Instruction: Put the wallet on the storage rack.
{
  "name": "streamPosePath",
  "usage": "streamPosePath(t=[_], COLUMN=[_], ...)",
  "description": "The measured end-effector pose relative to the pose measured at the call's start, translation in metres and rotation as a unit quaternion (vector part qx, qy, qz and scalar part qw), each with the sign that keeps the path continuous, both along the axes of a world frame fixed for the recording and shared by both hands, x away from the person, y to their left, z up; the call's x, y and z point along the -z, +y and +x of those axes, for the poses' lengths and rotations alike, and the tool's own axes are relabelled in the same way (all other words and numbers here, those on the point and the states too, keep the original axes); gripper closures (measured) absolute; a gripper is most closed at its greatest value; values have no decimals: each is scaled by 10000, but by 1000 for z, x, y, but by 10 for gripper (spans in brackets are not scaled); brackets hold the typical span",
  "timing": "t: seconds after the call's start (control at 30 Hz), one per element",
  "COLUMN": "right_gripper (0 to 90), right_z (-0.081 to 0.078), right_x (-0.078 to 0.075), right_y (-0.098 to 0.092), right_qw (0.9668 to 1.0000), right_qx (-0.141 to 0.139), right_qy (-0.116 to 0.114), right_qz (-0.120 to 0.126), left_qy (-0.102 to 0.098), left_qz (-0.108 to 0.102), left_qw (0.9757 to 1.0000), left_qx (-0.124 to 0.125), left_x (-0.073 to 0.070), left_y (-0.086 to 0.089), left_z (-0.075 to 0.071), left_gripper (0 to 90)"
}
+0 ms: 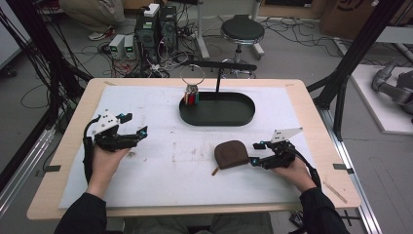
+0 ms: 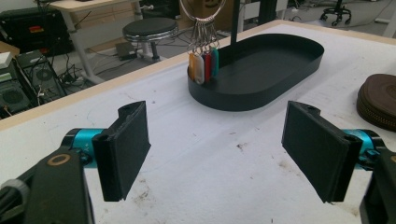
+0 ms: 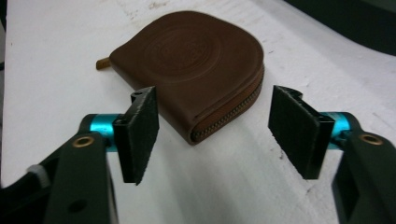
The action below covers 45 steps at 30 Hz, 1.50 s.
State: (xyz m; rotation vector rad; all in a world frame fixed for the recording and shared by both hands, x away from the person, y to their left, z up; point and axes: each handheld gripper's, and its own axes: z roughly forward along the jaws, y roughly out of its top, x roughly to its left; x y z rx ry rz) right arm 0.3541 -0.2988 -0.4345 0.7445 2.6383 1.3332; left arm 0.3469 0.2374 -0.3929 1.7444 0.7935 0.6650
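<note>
A brown leather zip pouch (image 1: pixel 232 154) lies flat on the white mat, right of centre. My right gripper (image 1: pixel 255 153) sits just to its right, jaws open. In the right gripper view the pouch (image 3: pixel 196 65) has its zipped corner reaching in between the two pads of the right gripper (image 3: pixel 215 135), and neither pad touches it. My left gripper (image 1: pixel 136 124) hovers open over the mat's left side with nothing in it; the left gripper view has this gripper (image 2: pixel 217 149) facing the black oval tray (image 2: pixel 261 100) and a key ring with coloured tags (image 2: pixel 204 65).
The tray (image 1: pixel 248 114) stands at the back centre with a black post and crossbar (image 1: pixel 217 78); the key ring (image 1: pixel 191 95) hangs at its left end. Behind the table are a stool (image 1: pixel 242 30) and computer boxes (image 1: pixel 156 27). A person's legs (image 1: pixel 95 14) show far left.
</note>
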Motion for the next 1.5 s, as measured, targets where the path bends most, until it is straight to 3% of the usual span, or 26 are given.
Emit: streamPosePath(t=[0.33, 0.4, 0.5, 0.7, 0.73, 0.77, 0.83, 0.97, 1.03, 1.1, 1.13, 1.27, 1.3, 1.33, 1.5], right_gripper=[457, 481, 614, 681, 866, 900, 900, 900, 736, 715, 610, 567, 567, 568, 567], right_z=[0, 0, -1, -2, -3, -3, -4, -3, -2, -1, 1, 12, 12, 18, 25], right_x=[11, 12, 11, 9, 8, 7, 5, 5, 5, 5, 3, 0, 0, -2, 1], right_y=[13, 14, 14, 16, 14, 14, 13, 14, 14, 13, 13, 22, 22, 31, 43], right_qw=[9979, 9976, 9971, 9965, 9964, 9963, 9969, 9971, 9979, 9982, 9990, 9982, 9982, 9968, 9950], right_qx=[-257, -295, -367, -483, -544, -567, -565, -596, -503, -476, -324, 427, 427, 607, 827], right_qy=[300, 289, 268, 191, 159, 108, 44, 132, 190, 253, 260, 394, 394, 448, 528], right_qz=[-513, -551, -617, -648, -630, -632, -541, -459, -354, -272, -139, 161, 161, 259, 162], left_qy=[8, 17, 31, 24, 25, 25, 34, 54, 58, 61, 79, 71, 71, 67, 68], left_qz=[-6, -5, 1, 28, 11, 11, 9, 28, 18, 6, 10, 21, 21, 32, 28], left_qw=[10000, 10000, 10000, 10000, 10000, 10000, 9999, 9999, 9999, 9999, 9999, 9999, 9999, 9999, 9998], left_qx=[27, 38, 55, 80, 84, 84, 93, 110, 121, 122, 129, 140, 140, 151, 169], left_x=[0, 0, 1, 1, 1, 1, 1, 1, 1, 1, 2, 1, 1, 1, 1], left_y=[-3, -3, -4, -5, -6, -6, -6, -7, -7, -7, -8, -9, -9, -9, -9], left_z=[0, 0, 0, 0, 0, 0, 0, 0, -1, -1, 0, -1, -1, -1, -3], left_gripper=[231, 231, 231, 232, 232, 232, 232, 232, 233, 233, 233, 233, 233, 233, 233])
